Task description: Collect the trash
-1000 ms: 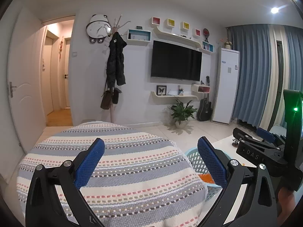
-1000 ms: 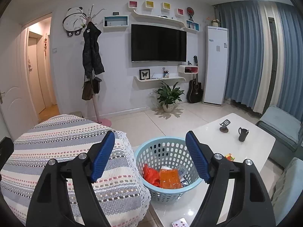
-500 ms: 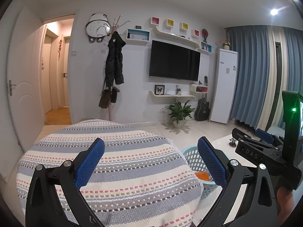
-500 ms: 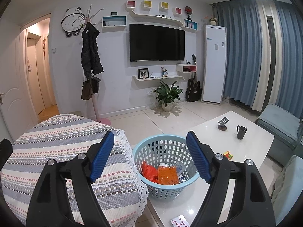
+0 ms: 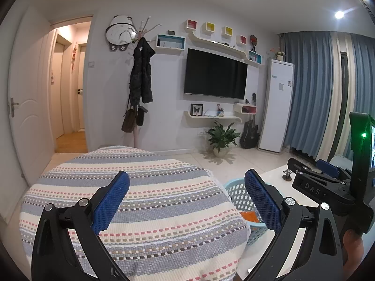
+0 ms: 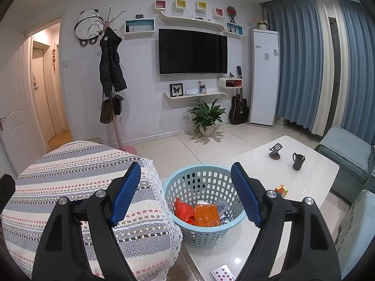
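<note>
A light blue perforated basket [image 6: 182, 185] stands on the white coffee table [image 6: 309, 175] and holds orange and red wrappers [image 6: 206, 215] and some paper. My right gripper [image 6: 186, 175] is open and empty, held above and in front of the basket. My left gripper [image 5: 186, 185] is open and empty over the striped knitted cover [image 5: 145, 187]. The basket's edge [image 5: 234, 192] shows past that cover in the left wrist view. The right gripper's body [image 5: 328, 187] shows at the right of that view.
On the table are a playing card [image 6: 222, 272], a small colour cube [image 6: 281, 190], a black mug [image 6: 298, 161] and a phone stand [image 6: 274, 151]. A grey-blue sofa [image 6: 346, 154] stands at the right. A potted plant [image 6: 207, 117], guitar and coat rack [image 6: 110, 70] line the far wall.
Both views have shifted slightly, with the scene sliding left and down. Both grippers stay open and empty. The basket has not moved.
</note>
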`<action>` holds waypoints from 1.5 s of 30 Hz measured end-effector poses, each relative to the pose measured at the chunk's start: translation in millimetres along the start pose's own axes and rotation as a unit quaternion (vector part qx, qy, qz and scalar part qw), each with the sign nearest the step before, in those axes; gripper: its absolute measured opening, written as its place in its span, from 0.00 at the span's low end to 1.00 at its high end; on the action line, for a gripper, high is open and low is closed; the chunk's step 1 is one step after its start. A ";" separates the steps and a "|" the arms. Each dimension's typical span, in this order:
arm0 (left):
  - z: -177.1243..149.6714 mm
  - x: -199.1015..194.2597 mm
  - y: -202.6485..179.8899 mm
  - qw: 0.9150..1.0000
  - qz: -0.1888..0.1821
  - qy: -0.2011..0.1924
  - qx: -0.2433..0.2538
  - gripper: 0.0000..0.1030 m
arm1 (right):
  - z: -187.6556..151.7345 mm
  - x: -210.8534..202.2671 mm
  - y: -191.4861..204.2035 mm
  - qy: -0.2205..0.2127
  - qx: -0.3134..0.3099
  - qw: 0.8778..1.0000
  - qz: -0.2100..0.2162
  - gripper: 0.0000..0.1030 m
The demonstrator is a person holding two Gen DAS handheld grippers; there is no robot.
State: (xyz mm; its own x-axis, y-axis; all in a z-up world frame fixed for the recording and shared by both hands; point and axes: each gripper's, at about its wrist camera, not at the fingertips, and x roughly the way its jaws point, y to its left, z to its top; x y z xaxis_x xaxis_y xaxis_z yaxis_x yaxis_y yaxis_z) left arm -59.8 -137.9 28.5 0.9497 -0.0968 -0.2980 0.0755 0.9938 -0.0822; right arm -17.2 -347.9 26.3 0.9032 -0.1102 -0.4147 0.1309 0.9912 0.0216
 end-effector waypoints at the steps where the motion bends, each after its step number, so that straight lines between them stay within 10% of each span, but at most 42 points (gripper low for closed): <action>1: -0.3 -0.2 -0.8 1.000 0.001 0.000 0.001 0.93 | 0.2 1.2 0.8 0.001 0.000 1.000 0.000 0.73; 45: -14.1 51.7 21.9 0.998 0.001 0.054 -0.018 0.93 | -16.6 59.5 13.6 0.052 -0.001 0.999 -0.007 0.73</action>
State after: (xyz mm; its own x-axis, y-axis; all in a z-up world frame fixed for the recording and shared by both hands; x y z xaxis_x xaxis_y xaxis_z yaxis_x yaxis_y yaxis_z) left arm -13.3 -121.9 -2.1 0.9113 -0.1018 -0.3989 0.0605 0.9915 -0.1150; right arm 31.6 -339.8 -13.1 0.8536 -0.1165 -0.5077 0.1425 0.9897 0.0126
